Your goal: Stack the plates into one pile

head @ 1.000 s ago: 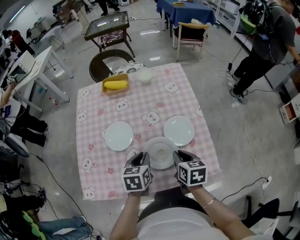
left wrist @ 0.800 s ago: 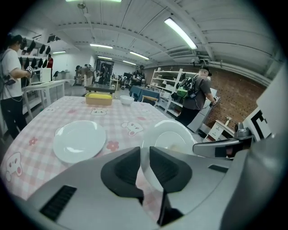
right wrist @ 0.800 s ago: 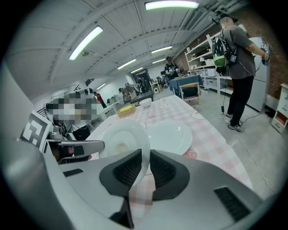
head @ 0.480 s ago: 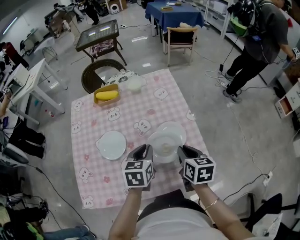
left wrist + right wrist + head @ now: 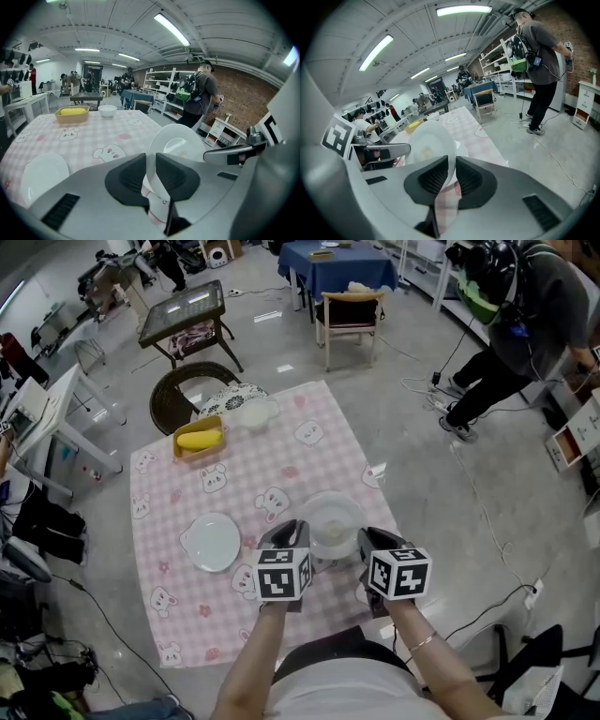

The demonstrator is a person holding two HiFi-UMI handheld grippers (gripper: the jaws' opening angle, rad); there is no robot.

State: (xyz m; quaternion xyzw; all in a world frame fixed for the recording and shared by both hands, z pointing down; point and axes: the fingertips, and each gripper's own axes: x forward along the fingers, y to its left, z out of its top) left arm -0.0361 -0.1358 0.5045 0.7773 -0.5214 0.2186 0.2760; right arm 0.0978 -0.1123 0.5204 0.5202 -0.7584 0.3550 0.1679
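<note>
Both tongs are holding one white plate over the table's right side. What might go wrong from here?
The left tongs and right tongs pinch only the thin rim of the held plate; uneven hand motion could tilt it or let it slip.
It hangs above a second plate; a hard or off-centre landing might chip or shove that one.

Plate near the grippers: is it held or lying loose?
Held: the jaws of the left gripper and right gripper each pinch the plate at its rim.
</note>
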